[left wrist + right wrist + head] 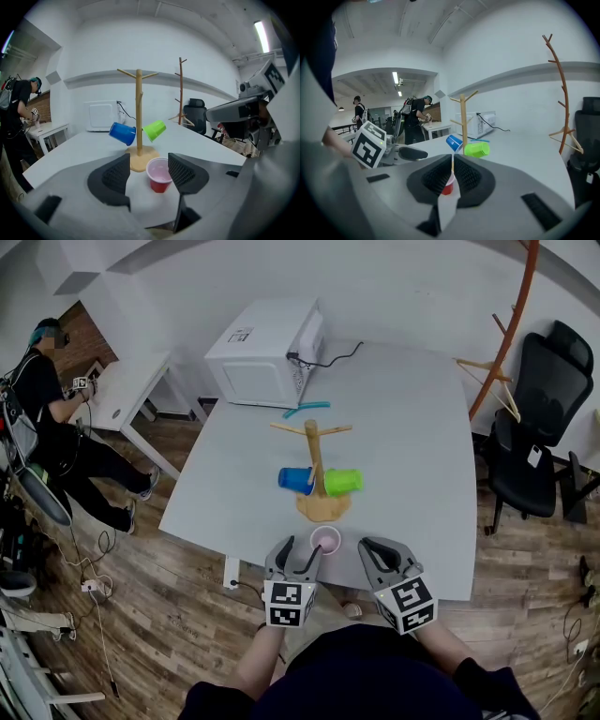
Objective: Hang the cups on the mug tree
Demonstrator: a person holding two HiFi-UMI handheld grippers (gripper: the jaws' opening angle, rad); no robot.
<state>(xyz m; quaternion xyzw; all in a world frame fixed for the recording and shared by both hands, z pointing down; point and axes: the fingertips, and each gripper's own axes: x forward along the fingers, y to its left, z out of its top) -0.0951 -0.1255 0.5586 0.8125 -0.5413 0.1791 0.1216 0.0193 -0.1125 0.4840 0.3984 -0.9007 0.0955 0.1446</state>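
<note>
A wooden mug tree (317, 451) stands on the grey table (412, 427), with a blue cup (295, 479) and a green cup (343, 482) hanging on its low pegs. Upright near the table's front edge is a red cup (325, 540) with a pale inside. My left gripper (300, 551) is open around this cup (159, 174): the right pad sits close by the rim and the left pad stands apart. My right gripper (368, 549) hovers just right of the cup, shut with nothing in it (453, 176). The tree's upper pegs (138, 74) are bare.
A white microwave (267, 352) sits at the table's far left with a teal object (307, 409) in front of it. A wooden coat stand (511, 324) and a black office chair (548, 418) are at the right. A person (47, 390) works at a desk far left.
</note>
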